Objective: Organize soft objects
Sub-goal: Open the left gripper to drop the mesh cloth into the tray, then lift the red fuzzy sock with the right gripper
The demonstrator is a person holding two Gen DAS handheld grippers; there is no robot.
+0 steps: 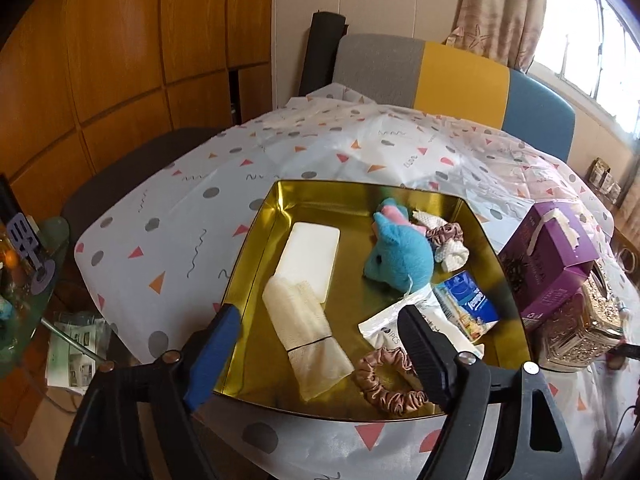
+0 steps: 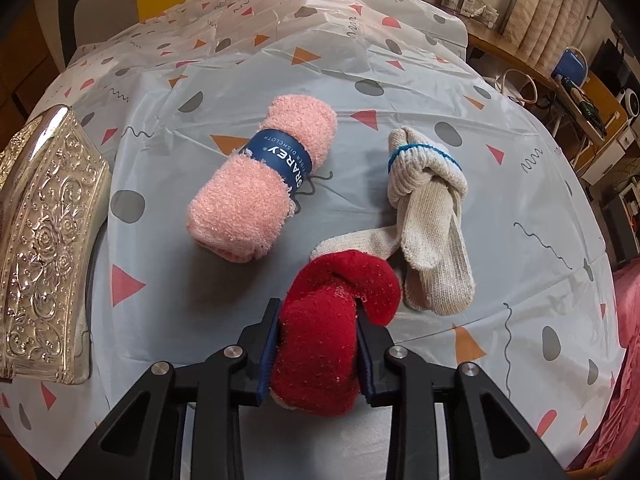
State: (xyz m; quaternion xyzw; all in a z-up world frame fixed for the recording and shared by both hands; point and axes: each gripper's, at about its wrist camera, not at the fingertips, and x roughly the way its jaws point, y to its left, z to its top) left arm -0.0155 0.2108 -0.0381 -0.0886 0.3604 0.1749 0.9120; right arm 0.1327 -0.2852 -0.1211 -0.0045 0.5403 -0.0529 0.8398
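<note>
Right tongs [image 2: 316, 344] are pinching a red plush piece [image 2: 332, 320] just above the near edge of the surface [image 2: 500, 240], jaws pressed in on both flanks. Left tongs [image 1: 320, 340] are hanging spread and empty over the near rim of the gold tin [image 1: 260, 224].

My read: the red piece is heading for that tin, which is lying off to the left, past the embossed silver lid [image 2: 44, 248]. To do it well, keep the squeeze steady, since plush springs back and can creep out of the jaws. Lift clear first, because the cream knit gloves [image 2: 428, 216] are lying just beside it, possibly touching. Aim for the bare middle of the tin.

Counting now. On the surface: one red piece, one pink rolled dishcloth [image 2: 260, 176] with a blue band, one bundle of cream gloves tied with blue thread. In the tin: one blue plush toy [image 1: 400, 256], one white flat block [image 1: 310, 258], one cream mesh cloth [image 1: 308, 332], two pink scrunchies [image 1: 384, 376], one white knit bundle [image 1: 450, 254], one blue packet [image 1: 466, 306], one white pouch [image 1: 384, 326]. Purple box [image 1: 548, 256] is sitting just right of the tin.
</note>
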